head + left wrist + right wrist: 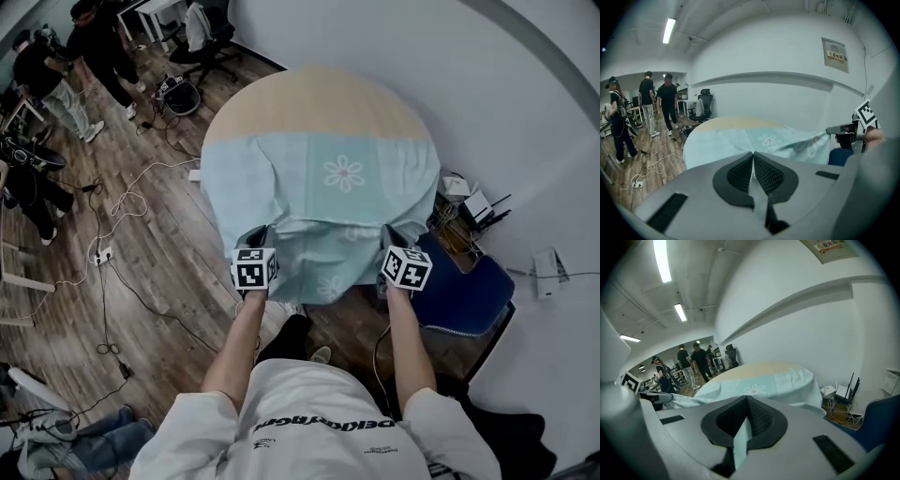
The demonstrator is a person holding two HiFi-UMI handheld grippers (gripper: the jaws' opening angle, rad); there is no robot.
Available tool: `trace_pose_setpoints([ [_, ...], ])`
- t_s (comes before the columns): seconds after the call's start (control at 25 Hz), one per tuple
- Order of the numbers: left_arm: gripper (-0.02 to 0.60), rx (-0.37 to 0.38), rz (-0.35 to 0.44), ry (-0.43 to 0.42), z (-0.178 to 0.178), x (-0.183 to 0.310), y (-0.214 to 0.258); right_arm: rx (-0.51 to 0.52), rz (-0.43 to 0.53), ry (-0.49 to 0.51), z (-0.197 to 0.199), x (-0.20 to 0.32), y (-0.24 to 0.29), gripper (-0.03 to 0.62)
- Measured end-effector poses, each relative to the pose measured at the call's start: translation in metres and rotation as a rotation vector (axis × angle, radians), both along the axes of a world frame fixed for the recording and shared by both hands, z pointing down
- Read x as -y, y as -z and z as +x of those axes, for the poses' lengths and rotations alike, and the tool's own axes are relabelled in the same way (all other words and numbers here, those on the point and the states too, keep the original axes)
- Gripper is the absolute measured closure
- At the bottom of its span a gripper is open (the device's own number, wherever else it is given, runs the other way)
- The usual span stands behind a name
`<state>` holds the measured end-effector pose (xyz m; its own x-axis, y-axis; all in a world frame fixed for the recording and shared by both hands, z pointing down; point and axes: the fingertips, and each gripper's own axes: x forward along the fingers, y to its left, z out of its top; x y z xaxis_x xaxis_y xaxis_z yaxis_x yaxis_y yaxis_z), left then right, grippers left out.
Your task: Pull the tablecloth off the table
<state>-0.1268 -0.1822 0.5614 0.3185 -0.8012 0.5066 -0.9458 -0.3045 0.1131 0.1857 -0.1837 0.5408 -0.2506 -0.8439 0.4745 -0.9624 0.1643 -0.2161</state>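
A pale blue tablecloth (323, 192) with white flowers covers the near half of a round wooden table (314, 98); the far half of the tabletop is bare. The cloth's near edge is lifted off the table and stretched toward me. My left gripper (262, 232) is shut on the cloth's near left edge, and my right gripper (388, 234) is shut on its near right edge. In the left gripper view a strip of tablecloth (757, 187) is pinched between the pads. In the right gripper view a fold of the tablecloth (739, 437) runs between the closed jaws.
A blue chair (469, 286) stands close to the table on my right, with routers and cables (473, 206) by the wall. Cables and a power strip (103, 253) trail over the wooden floor on my left. Several people (66, 66) stand at the far left.
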Motion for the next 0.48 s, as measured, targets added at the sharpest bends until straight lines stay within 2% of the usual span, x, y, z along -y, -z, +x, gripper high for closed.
trace_pose_setpoints([
  [0.48,0.566,-0.029,0.072,0.030,-0.018,-0.054,0.045,-0.001,0.072,0.038,-0.019,-0.053,0.041,0.562],
])
